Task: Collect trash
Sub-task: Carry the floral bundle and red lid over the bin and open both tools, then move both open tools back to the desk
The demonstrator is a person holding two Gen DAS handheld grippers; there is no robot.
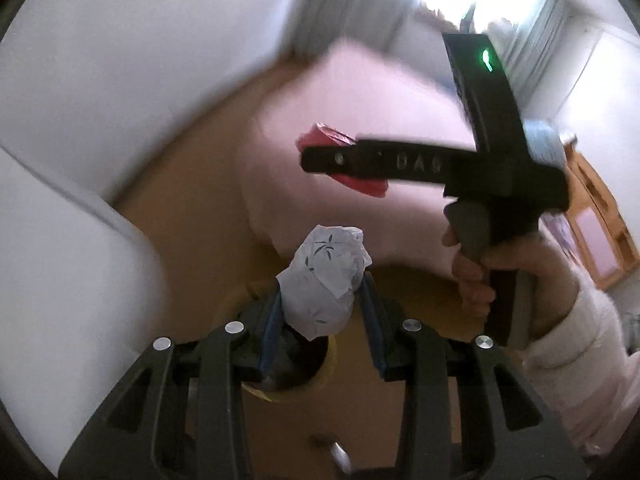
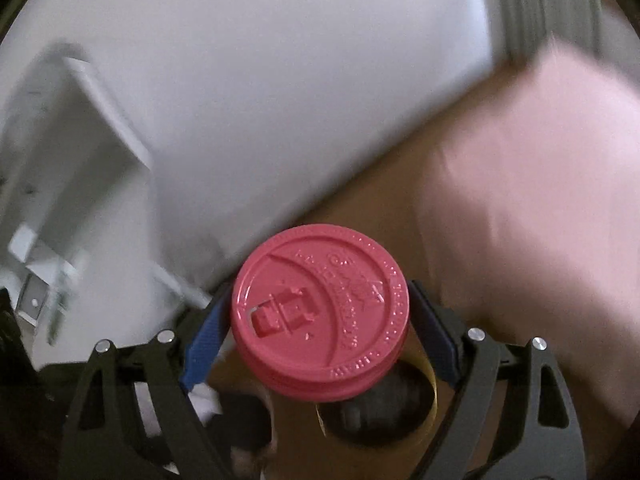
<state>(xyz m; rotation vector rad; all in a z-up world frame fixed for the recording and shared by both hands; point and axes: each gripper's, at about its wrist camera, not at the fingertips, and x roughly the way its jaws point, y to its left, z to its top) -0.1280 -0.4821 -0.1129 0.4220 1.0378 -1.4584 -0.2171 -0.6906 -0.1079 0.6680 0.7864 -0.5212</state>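
Note:
My left gripper point(image 1: 322, 292) is shut on a crumpled white paper napkin point(image 1: 324, 276) with small dark leaf prints, held above a round yellow-rimmed bin point(image 1: 328, 364) with a dark liner. My right gripper point(image 2: 320, 316) is shut on a red plastic cup lid point(image 2: 320, 316), its embossed top facing the camera, above the same bin point(image 2: 428, 376). In the left wrist view the right gripper point(image 1: 344, 160) shows side-on, higher up, with the red lid point(image 1: 360, 184) between its fingers.
A brown wooden floor point(image 1: 192, 208) and a pink bed cover point(image 1: 360, 100) lie ahead. White walls point(image 1: 120, 80) and a white door frame point(image 2: 100, 128) stand to the left. A wooden cabinet point(image 1: 600, 232) is at the right. The person's hand and white sleeve point(image 1: 580, 340) hold the right gripper.

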